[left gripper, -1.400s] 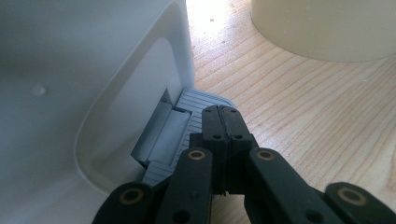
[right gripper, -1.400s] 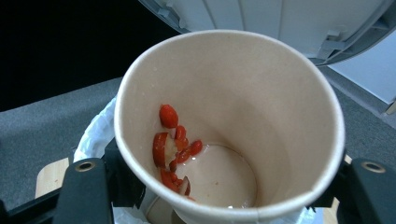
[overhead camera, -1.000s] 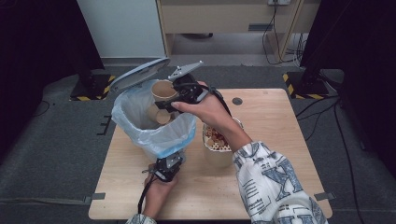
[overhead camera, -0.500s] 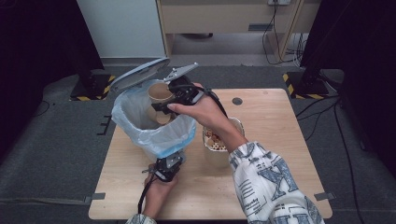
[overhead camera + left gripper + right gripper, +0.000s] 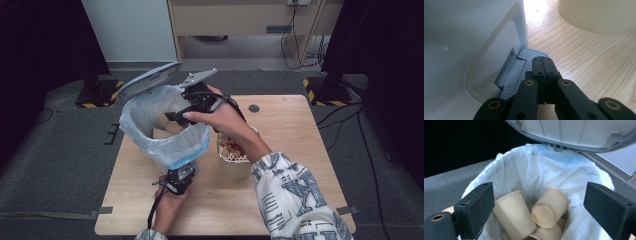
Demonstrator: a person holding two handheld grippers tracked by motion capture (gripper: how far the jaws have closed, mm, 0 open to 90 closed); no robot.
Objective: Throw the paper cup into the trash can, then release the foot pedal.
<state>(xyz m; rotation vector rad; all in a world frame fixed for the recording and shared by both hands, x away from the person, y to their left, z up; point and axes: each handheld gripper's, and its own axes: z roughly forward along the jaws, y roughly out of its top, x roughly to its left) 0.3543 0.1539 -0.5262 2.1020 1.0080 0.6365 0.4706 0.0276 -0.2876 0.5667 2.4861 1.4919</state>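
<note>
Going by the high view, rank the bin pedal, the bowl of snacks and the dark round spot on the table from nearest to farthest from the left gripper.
Measured from the left gripper, whose jaws are shut:
1. Bin pedal: right at the jaw tips, at the foot of the white bin.
2. Bowl of snacks: to its right, partly under the right forearm.
3. Dark round spot: far side of the table, right of centre.

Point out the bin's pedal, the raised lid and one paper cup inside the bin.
pedal (image 5: 534, 53), left gripper view, ribbed top.
lid (image 5: 149, 80), high view, outer face.
paper cup (image 5: 515, 213), right gripper view, its side.
</note>
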